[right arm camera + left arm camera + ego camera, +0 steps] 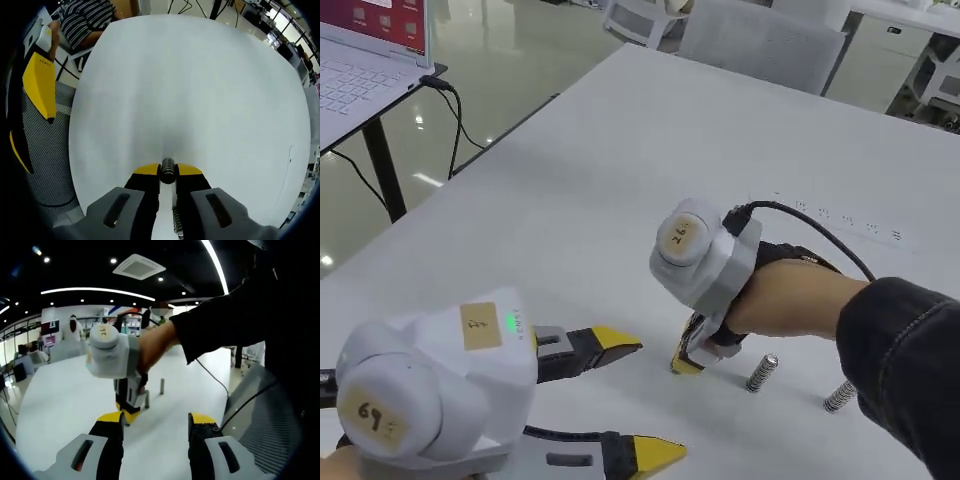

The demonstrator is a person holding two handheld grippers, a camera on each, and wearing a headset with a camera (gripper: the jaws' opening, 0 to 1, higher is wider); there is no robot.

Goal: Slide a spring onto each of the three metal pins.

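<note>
Left claw agape; right gripper view: right claw pinching spring.

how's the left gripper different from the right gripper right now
Jaws: the left gripper is open with nothing between its jaws, while the right gripper is shut on a spring.
Pose: in the head view the left gripper lies about level above the table, while the right gripper points steeply down at it.
Both have yellow jaw tips and a white housing with a sticker on top.
</note>
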